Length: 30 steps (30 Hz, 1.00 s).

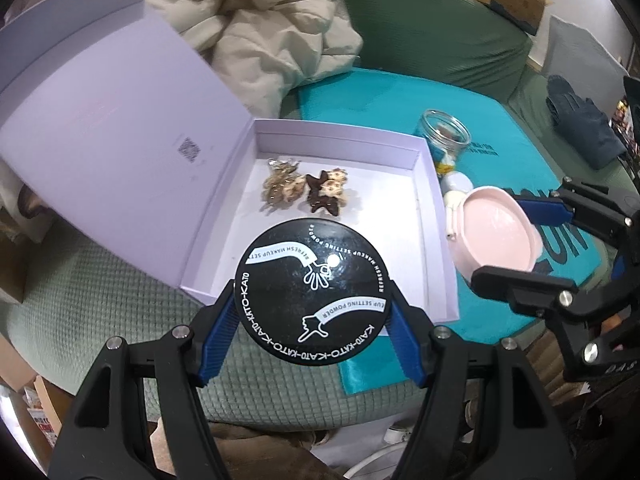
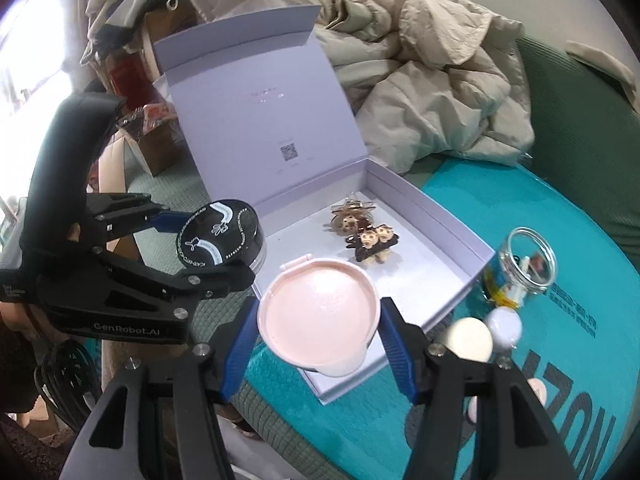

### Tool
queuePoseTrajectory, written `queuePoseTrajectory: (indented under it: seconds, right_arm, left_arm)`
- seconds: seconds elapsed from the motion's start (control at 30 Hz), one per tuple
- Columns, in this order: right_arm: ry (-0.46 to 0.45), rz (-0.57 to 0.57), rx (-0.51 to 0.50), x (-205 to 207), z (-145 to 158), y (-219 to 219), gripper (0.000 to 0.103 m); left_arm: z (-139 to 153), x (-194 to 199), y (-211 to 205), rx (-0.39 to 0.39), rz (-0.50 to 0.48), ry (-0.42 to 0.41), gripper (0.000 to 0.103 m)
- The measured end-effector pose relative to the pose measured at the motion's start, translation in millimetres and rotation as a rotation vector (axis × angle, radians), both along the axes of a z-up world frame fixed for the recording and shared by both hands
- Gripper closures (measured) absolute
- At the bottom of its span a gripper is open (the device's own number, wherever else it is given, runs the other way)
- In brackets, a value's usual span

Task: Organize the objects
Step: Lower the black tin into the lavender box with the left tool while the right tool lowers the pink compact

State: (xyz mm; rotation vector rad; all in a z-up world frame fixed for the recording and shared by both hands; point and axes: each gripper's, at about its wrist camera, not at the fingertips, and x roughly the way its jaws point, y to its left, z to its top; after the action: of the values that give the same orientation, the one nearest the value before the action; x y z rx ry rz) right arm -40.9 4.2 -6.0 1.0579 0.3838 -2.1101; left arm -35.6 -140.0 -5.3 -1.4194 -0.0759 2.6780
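Lavender card forms the open box [image 1: 436, 216], its lid [image 1: 108, 120] raised at 10 o'clock in the left wrist view and its white floor bearing two hair clips: a tan one [image 1: 280, 188] touching a dark brown one [image 1: 326, 194] at about 12 o'clock from the held items. The left gripper [image 1: 312, 320] has its blue fingers [image 1: 218, 336] closed on a black round powder jar [image 1: 314, 294], which hangs over the box's near rim. The right gripper [image 2: 316, 344] has its fingers [image 2: 396, 356] closed on a pink round compact [image 2: 318, 316], likewise over the near corner of the box. In the right wrist view the left gripper and its jar stand at 9 o'clock of the compact, close beside it but apart. Outside the box, at 3 o'clock, an open glass jar [image 2: 524, 264] stands on a teal mat [image 2: 580, 216], with two pale rounded things [image 2: 484, 334] just beside it. A crumpled beige coat [image 2: 432, 92] lies behind the box at 1 o'clock, against a green cushion [image 1: 432, 28]. A quilted green cover [image 1: 100, 296] lies under the box's left side.
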Motion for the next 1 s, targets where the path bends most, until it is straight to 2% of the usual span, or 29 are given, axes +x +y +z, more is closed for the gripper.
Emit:
queuePoseTrajectory:
  seconds: [0.33, 1.0]
  right_arm:
    - [-0.045, 0.005, 0.023, -21, -24, -8, 0.042]
    - [-0.128, -0.010, 0.083, -77, -73, -23, 0.042]
  left_arm:
    - [-16, -6, -12, 0.026, 0.014, -0.017, 0.036]
    - [-54, -53, -22, 0.043, -0.005, -0.080, 0.036]
